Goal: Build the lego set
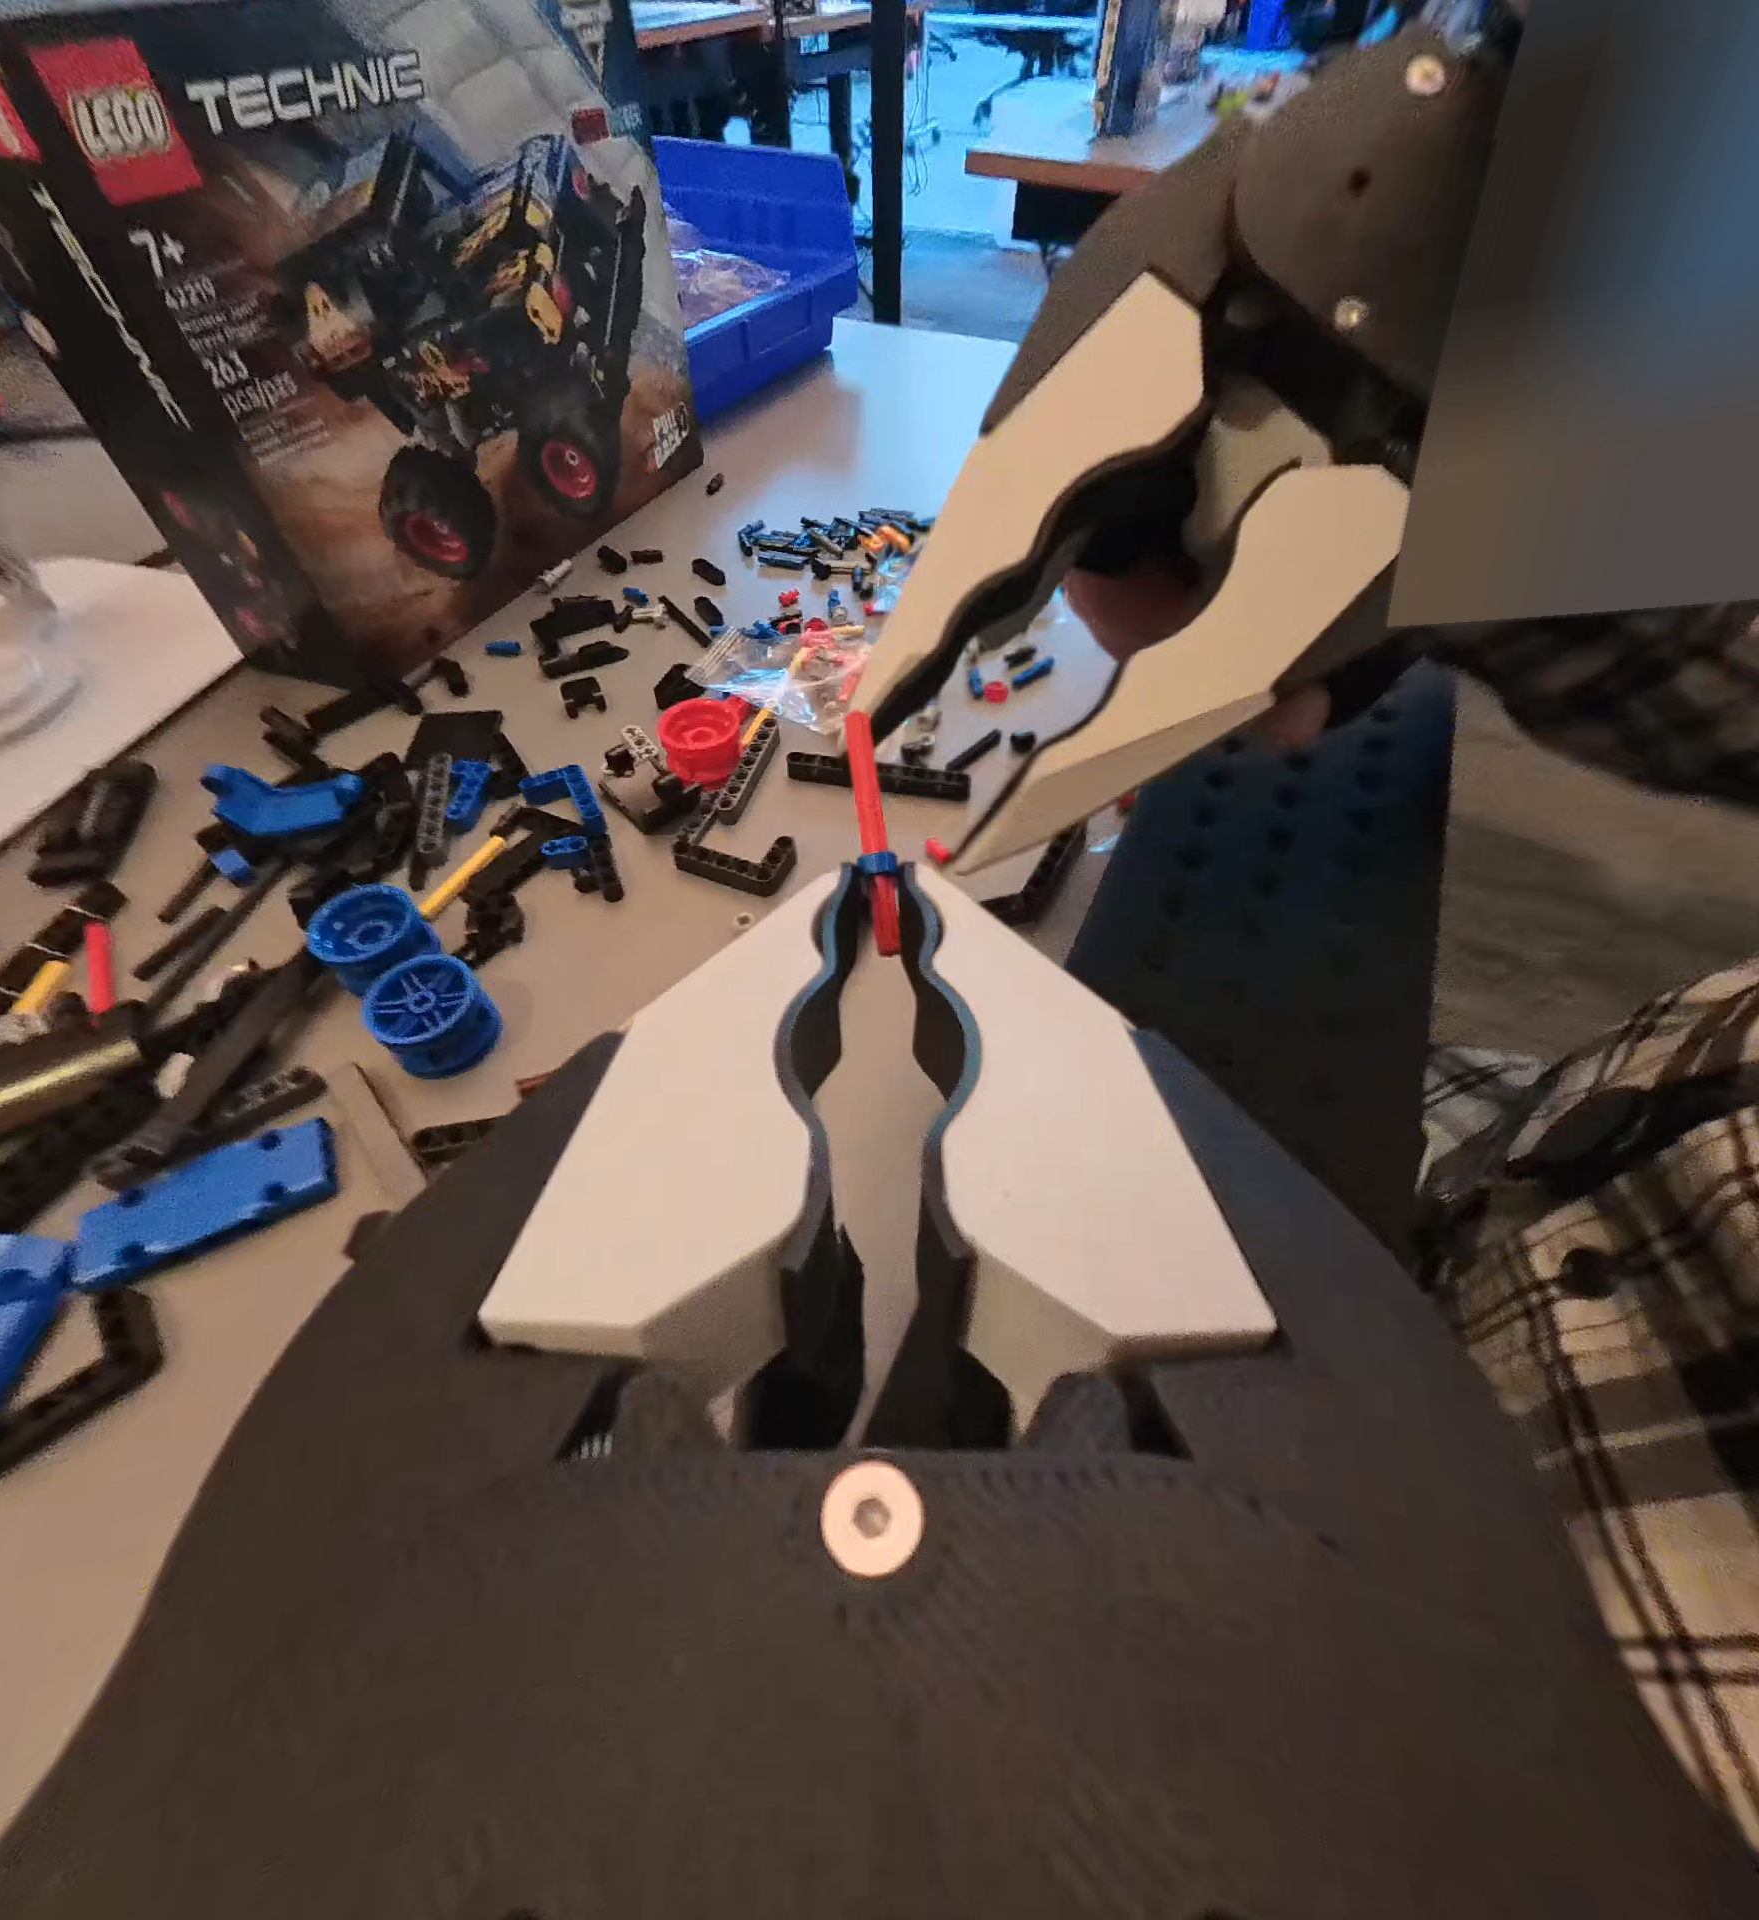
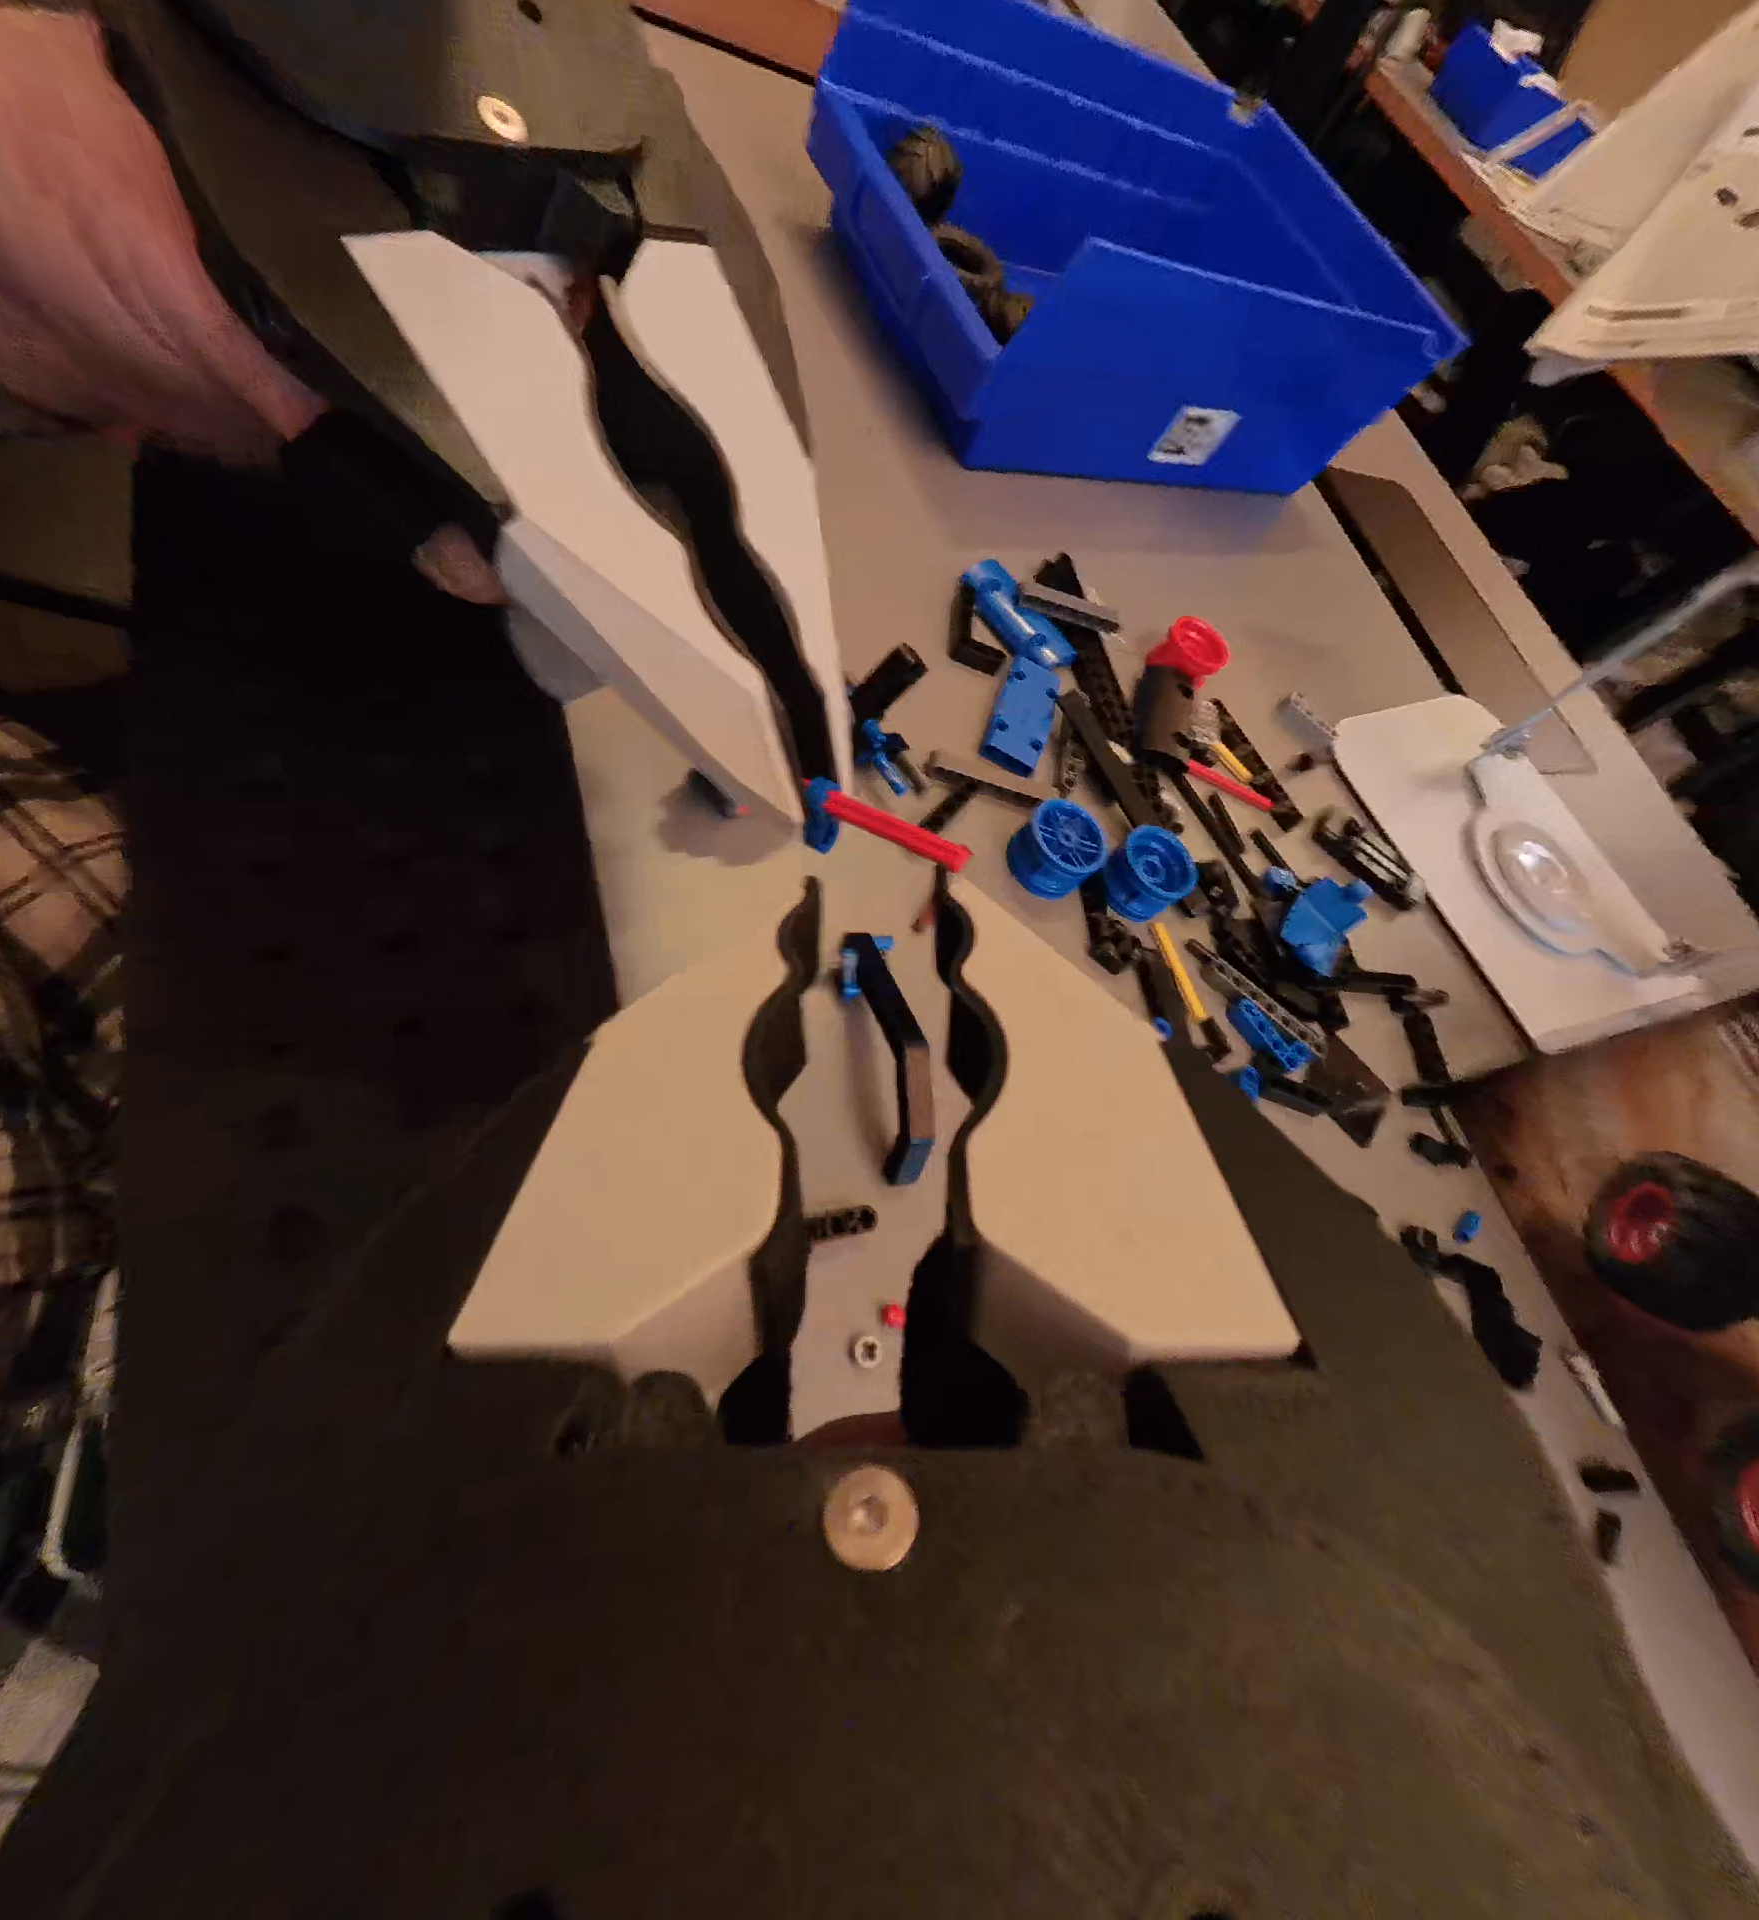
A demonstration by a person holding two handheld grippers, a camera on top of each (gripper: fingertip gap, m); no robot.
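My left gripper [image 1: 877,883] is shut on a red axle [image 1: 867,790] that carries a small blue bush [image 1: 875,864] right at the fingertips. The axle sticks out forward, above the grey table [image 1: 854,436]. My right gripper [image 1: 914,790] is open and faces it; one fingertip sits beside the axle's free end. In the right wrist view my right gripper [image 2: 875,888] is open, with the red axle [image 2: 896,836] and the left gripper [image 2: 813,795] just beyond its tips. A black curved beam [image 2: 890,1049] lies on the table below its jaws.
Loose black, blue, red and yellow parts cover the table, with two blue wheel hubs [image 1: 402,977], a red hub [image 1: 698,738] and a bag of small parts [image 1: 781,665]. The set's box [image 1: 335,312] and a blue bin [image 2: 1166,312] stand behind. A white stand base [image 2: 1477,831] is nearby. My left and right fingertips are right by each other. Both grippers' tips are roughly 15 cm from the red hub [image 1: 698,738].
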